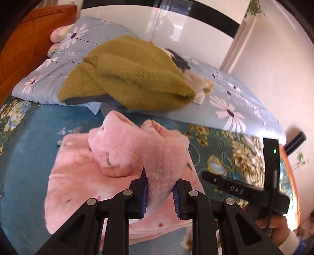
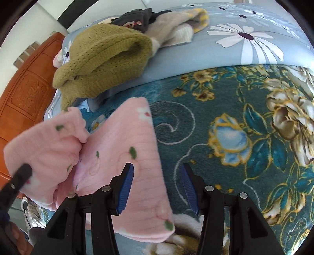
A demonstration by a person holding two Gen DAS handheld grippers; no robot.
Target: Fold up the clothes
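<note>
Bedroom, daylight: on a bed spread with a teal floral blanket [image 2: 225,109], a pink fleece garment [image 1: 82,176] lies partly flat while one fluffy part of it is lifted clear by the left gripper [image 1: 160,188], its blue-padded jaws clamped on the raised fabric. In the right wrist view, the lifted portion hangs to the left and the flat panel runs under the right gripper [image 2: 158,186], whose jaws stand apart over the garment's right edge with nothing pinched between them; whether the near pad brushes the fleece cannot be told. The fold appears to be under way rather than finished: one section is doubled up and bunched above the flat panel, not yet laid down or smoothed, and the garment still reads as a loose shape, not a tidy stack. Beyond it, more work seems to wait. An olive knit sweater [image 1: 129,72] sits heaped on a pale blue daisy-print quilt [image 1: 235,102], with a dark garment [image 2: 137,17] and a beige-and-yellow piece [image 2: 176,25] crumpled just behind it, none looking folded. An orange wooden headboard [image 1: 29,43] closes the scene on the left.
</note>
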